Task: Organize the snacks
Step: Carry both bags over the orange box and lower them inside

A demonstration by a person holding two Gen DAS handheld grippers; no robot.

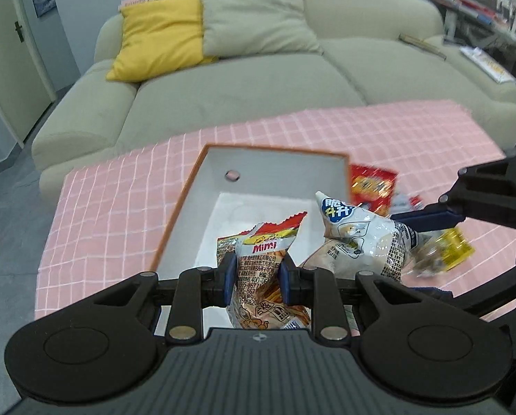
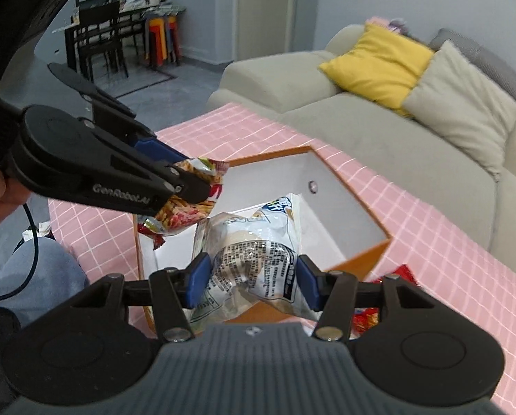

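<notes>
My left gripper [image 1: 256, 275] is shut on a Mimi snack packet [image 1: 263, 276] and holds it over the near end of an orange box with a white inside [image 1: 258, 173]. My right gripper [image 2: 251, 278] is shut on a white and blue snack bag [image 2: 254, 259] above the same box [image 2: 344, 214]. In the left wrist view the white bag [image 1: 358, 238] hangs at the box's right edge, held by the right gripper [image 1: 427, 218]. In the right wrist view the left gripper [image 2: 195, 180] holds the Mimi packet [image 2: 185, 207] over the box's left side.
The box stands on a table with a pink checked cloth [image 1: 396, 138]. A red snack packet [image 1: 373, 185] and a yellow packet [image 1: 454, 247] lie on the cloth right of the box. A beige sofa [image 1: 240, 79] with cushions stands behind the table.
</notes>
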